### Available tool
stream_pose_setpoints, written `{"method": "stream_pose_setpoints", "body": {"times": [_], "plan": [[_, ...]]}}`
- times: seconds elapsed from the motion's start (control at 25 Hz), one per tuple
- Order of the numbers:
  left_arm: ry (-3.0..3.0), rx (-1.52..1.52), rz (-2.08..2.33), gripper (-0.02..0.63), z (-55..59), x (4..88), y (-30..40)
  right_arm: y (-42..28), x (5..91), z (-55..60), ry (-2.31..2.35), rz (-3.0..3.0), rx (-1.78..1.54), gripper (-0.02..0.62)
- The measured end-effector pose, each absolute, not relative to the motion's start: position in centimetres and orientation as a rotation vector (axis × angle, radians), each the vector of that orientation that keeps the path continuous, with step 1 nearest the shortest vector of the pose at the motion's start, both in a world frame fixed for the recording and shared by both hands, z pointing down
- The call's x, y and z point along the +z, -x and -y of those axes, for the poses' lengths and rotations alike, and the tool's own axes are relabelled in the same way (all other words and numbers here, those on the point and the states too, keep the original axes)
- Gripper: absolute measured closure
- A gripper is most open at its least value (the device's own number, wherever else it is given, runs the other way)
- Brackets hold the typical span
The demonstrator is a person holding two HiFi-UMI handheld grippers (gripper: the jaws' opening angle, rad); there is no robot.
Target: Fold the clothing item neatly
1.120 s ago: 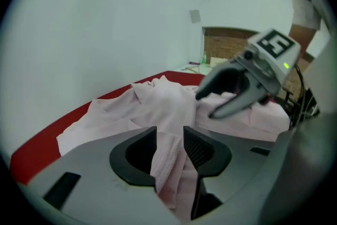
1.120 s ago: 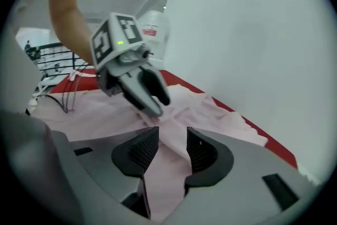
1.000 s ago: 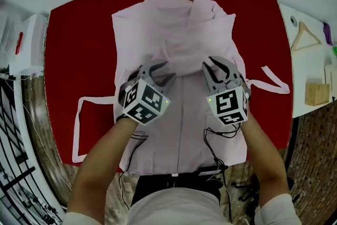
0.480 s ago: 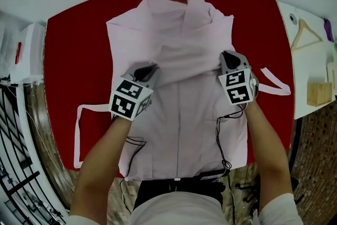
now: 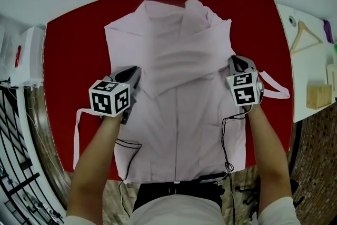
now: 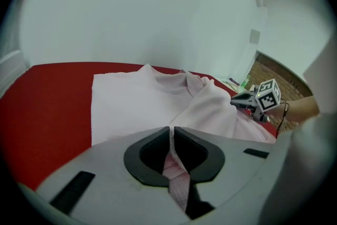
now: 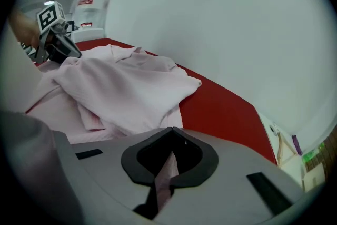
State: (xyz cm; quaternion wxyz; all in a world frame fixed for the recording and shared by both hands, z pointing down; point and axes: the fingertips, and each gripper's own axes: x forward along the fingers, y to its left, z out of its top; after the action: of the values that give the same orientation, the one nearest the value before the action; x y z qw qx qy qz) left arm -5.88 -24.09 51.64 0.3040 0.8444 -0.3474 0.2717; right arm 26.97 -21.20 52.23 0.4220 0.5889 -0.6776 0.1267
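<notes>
A pale pink garment (image 5: 179, 113) lies spread on the red table (image 5: 73, 50), its upper part bunched into a loose fold across the middle. My left gripper (image 5: 131, 74) is at the garment's left edge; its jaws have just been closing and now pinch a strip of the pink fabric (image 6: 176, 182). My right gripper (image 5: 234, 60) is at the right edge, shut on fabric too (image 7: 166, 171). In the left gripper view my left gripper (image 6: 172, 129) faces the right gripper (image 6: 260, 100) across the cloth. The right gripper view looks along my right gripper (image 7: 171, 131) toward the left gripper (image 7: 52, 39).
Thin pink straps trail over the table at the left (image 5: 79, 129) and right (image 5: 276, 84). A white side surface at the right holds a wooden hanger (image 5: 305, 37) and a wooden block (image 5: 317, 93). A white box (image 5: 29, 50) stands at the left. Cables hang over the near edge.
Both grippers went from open near the garment's middle to shut on fabric, then moved apart to its left and right edges. The bunched fold is now drawn out wider between them.
</notes>
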Motion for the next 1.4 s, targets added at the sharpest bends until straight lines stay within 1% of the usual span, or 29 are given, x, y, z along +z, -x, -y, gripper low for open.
{"method": "stream_pose_setpoints", "body": {"times": [0.24, 0.36, 0.44, 0.6, 0.72, 1.04, 1.28, 1.4], "plan": [[-2.303, 0.736, 0.898, 0.574, 24.2, 49.4, 6.4, -27.4, 50.8, 21.5, -1.481, 1.79, 0.317, 0.577], [-2.353, 0.745, 0.899, 0.533, 24.2, 47.1, 6.6, -27.9, 49.1, 22.2, -1.45, 1.883, 0.336, 0.575], [-2.383, 0.76, 0.909, 0.519, 24.4, 45.6, 7.0, -28.1, 47.9, 22.9, -1.429, 1.932, 0.364, 0.571], [-2.423, 0.815, 0.968, 0.511, 25.5, 43.4, 8.3, -28.2, 46.0, 24.9, -1.349, 2.005, 0.385, 0.518], [-2.449, 0.852, 1.011, 0.509, 27.4, 42.5, 9.2, -28.5, 45.0, 26.6, -1.309, 2.023, 0.383, 0.511], [-2.471, 0.946, 0.992, 0.495, 34.6, 45.4, 11.5, -26.5, 44.7, 32.9, -1.288, 2.026, 0.448, 0.496], [-2.461, 0.897, 0.978, 0.468, 40.1, 48.2, 12.5, -24.2, 46.9, 38.1, -1.224, 2.024, 0.531, 0.483], [-2.511, 0.919, 0.947, 0.459, 42.8, 48.7, 11.7, -23.1, 49.0, 39.8, -1.159, 1.992, 0.55, 0.483]]}}
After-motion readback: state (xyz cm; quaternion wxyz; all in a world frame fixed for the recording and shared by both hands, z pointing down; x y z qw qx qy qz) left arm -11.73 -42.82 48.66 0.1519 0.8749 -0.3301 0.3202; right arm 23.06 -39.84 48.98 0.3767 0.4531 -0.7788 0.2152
